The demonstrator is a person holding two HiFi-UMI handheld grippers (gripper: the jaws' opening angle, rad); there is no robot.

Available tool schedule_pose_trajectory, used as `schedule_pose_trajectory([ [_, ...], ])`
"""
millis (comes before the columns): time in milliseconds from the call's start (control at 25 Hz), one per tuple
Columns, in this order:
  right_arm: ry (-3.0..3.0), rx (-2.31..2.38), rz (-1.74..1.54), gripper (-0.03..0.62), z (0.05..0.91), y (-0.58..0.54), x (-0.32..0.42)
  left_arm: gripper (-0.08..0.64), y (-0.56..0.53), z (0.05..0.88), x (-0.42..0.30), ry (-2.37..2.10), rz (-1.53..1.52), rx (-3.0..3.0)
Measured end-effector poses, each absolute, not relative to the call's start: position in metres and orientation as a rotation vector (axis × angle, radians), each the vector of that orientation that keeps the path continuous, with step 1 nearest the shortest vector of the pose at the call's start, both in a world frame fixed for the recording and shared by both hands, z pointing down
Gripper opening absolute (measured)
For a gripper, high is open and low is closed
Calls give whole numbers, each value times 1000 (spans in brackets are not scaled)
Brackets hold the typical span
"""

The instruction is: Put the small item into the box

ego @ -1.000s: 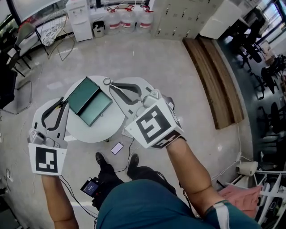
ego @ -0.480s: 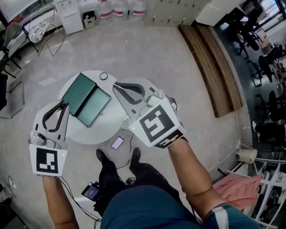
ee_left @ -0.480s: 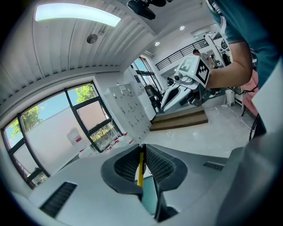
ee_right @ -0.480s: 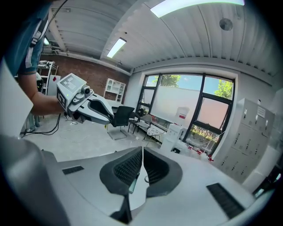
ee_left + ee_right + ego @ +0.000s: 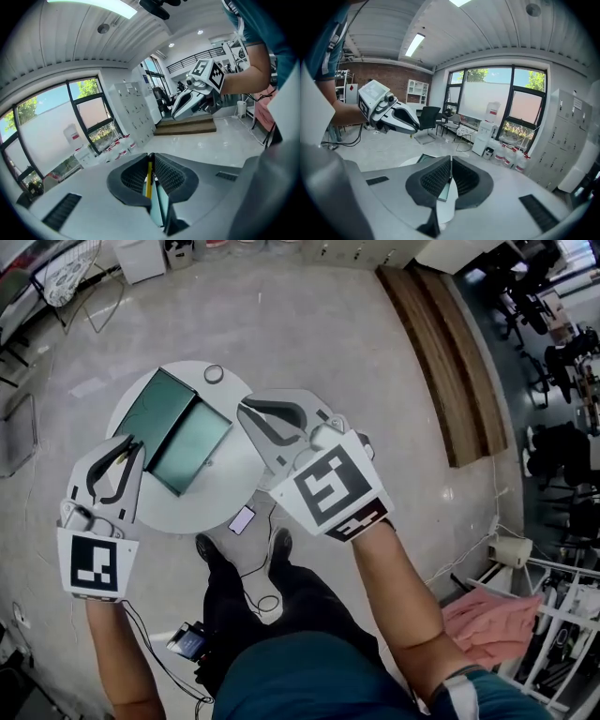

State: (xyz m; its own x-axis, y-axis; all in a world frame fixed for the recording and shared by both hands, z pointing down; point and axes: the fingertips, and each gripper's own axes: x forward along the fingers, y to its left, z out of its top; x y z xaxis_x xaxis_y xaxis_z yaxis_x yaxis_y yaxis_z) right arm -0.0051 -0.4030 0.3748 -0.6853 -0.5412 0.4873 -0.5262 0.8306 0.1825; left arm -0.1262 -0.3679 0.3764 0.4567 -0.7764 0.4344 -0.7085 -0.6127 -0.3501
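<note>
An open green box (image 5: pixel 178 432) lies on the round white table (image 5: pixel 246 465), its two halves spread flat. A small round ring-like item (image 5: pixel 214 374) sits at the table's far edge. My left gripper (image 5: pixel 128 446) hovers at the table's left rim, shut on a thin yellow item (image 5: pixel 149 178) that shows as a strip between the jaws. My right gripper (image 5: pixel 246 407) hangs over the table's right side, shut with nothing seen between its jaws. In the right gripper view the box (image 5: pixel 423 158) shows just beyond the closed jaws.
A phone (image 5: pixel 242 519) lies on the floor beside the table's base, close to the person's shoes (image 5: pixel 206 545). Cables trail on the floor. A wooden platform (image 5: pixel 441 362) runs along the right. Chairs stand at the far left.
The head view has shifted, so the table now sits further left and the water bottles have left the top edge. Both grippers stay shut and hold about the same places.
</note>
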Motion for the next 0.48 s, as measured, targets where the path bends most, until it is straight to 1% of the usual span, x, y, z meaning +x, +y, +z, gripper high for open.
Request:
schedule_pose_trajectory([
  [480, -2428, 761, 78, 40, 466, -415, -13, 58, -383, 476, -136, 1330, -931, -2677],
])
